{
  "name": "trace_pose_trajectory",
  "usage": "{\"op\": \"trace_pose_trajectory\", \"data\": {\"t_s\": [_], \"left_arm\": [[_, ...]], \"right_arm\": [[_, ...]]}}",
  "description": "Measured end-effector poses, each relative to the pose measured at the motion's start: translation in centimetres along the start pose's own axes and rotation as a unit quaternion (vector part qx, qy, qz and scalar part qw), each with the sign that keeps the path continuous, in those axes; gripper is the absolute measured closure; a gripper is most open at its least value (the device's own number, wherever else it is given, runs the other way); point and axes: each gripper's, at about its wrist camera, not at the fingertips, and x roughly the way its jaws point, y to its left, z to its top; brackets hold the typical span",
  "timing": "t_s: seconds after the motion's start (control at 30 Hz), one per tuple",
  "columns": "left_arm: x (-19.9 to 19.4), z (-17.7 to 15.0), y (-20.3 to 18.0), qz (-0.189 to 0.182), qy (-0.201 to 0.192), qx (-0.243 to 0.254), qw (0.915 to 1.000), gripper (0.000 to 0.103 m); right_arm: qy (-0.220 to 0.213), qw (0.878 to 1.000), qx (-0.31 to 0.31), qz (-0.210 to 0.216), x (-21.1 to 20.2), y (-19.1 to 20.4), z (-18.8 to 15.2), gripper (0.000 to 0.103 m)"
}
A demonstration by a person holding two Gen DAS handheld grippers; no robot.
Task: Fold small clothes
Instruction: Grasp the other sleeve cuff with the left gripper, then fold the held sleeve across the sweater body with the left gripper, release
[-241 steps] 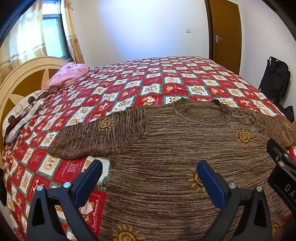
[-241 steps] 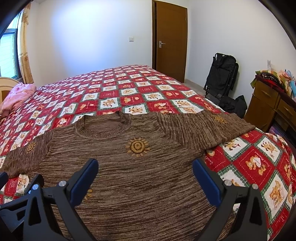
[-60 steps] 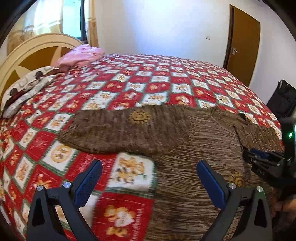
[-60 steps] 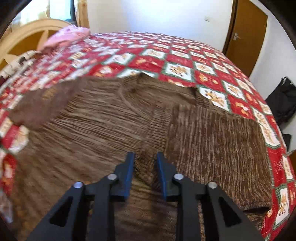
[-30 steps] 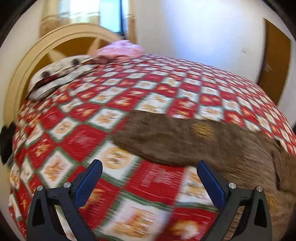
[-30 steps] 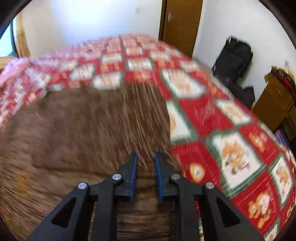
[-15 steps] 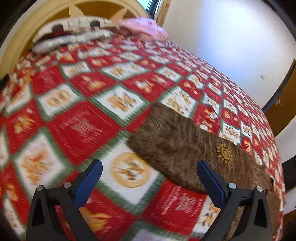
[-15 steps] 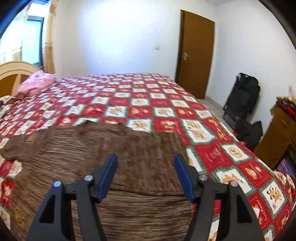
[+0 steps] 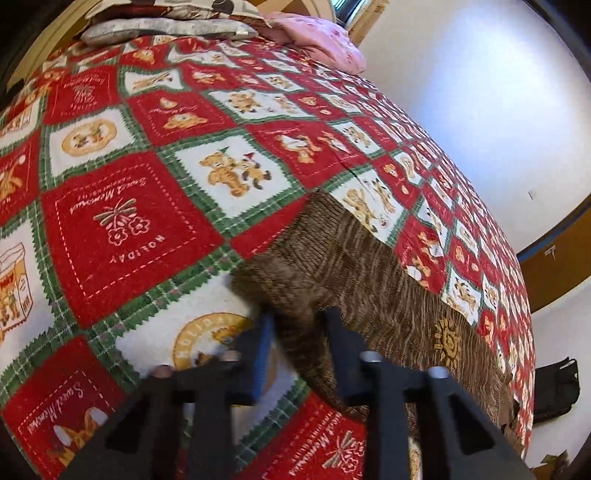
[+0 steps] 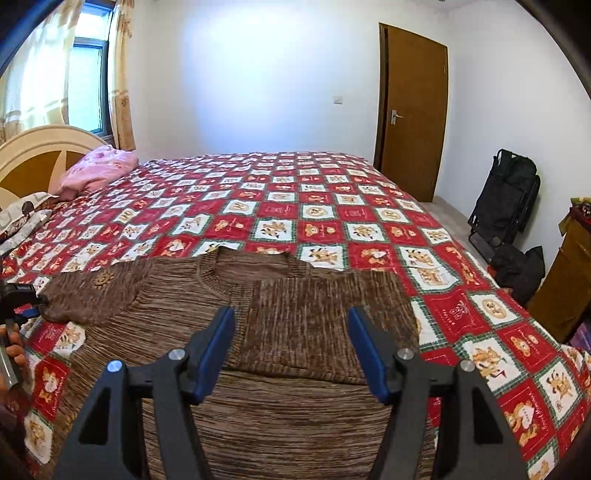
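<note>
A brown knit sweater (image 10: 166, 306) with sun motifs lies flat on the bed, neck away from me. Its right sleeve (image 10: 332, 314) is folded across the chest. Its left sleeve (image 9: 351, 266) stretches out sideways on the bedspread. In the left wrist view my left gripper (image 9: 299, 325) is low over that sleeve's cuff, its jaws closing with the cuff fabric pinched between them. The same gripper (image 10: 22, 295) shows at the left edge of the right wrist view, by the cuff, with a hand under it. My right gripper (image 10: 290, 317) hovers open above the sweater's body, holding nothing.
The red, white and green patchwork bedspread (image 10: 295, 206) covers the whole bed. A pink cloth (image 10: 96, 170) and pillows (image 9: 166, 26) lie by the cream headboard (image 10: 33, 155). A brown door (image 10: 413, 110), a black bag (image 10: 506, 195) and a wooden dresser (image 10: 565, 277) stand to the right.
My left gripper came down to the left sleeve's cuff and its wide jaws closed onto it. My right gripper let go of the folded sleeve, opened and rose back over the sweater.
</note>
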Motion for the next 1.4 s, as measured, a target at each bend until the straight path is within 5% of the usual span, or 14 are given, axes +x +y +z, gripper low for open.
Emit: {"op": "trace_pose_trajectory", "data": {"t_s": [0.13,0.3,0.47,0.6,0.73,0.9,1.17,1.4], "left_arm": [[-0.2,-0.1,-0.1,0.008,-0.007,0.011,0.9999,0.095],[-0.6,-0.3,-2.4,0.03,-0.02,0.058,0.9977,0.096],[-3.4,-1.7,-8.3,0.005,-0.061,0.148,0.987,0.097],[-6.1,-5.4,-14.9,-0.04,-0.091,0.241,0.9653,0.096],[-6.9,-10.6,-20.3,-0.088,-0.079,0.323,0.939,0.096],[-5.0,-17.3,-23.9,-0.089,-0.05,0.403,0.9094,0.096],[-2.0,-20.3,-23.2,-0.078,0.007,0.404,0.9113,0.096],[-3.6,-19.5,-21.6,-0.132,0.074,0.386,0.91,0.092]], "right_arm": [[0.007,1.0,0.002,0.004,0.1,0.1,-0.3,0.036],[0.018,1.0,0.021,0.01,0.0,-0.3,-0.7,0.036],[0.026,0.999,0.033,0.009,0.1,-0.8,-0.9,0.036],[0.035,0.998,0.047,0.015,0.4,-1.2,-1.0,0.036],[0.046,0.997,0.057,0.024,0.7,-1.5,-1.3,0.036],[0.061,0.995,0.068,0.036,1.1,-2.0,-1.7,0.036],[0.084,0.993,0.057,0.065,1.9,-1.6,-1.2,0.035],[0.1,0.982,0.078,0.142,4.4,-0.2,2.1,0.031]]}}
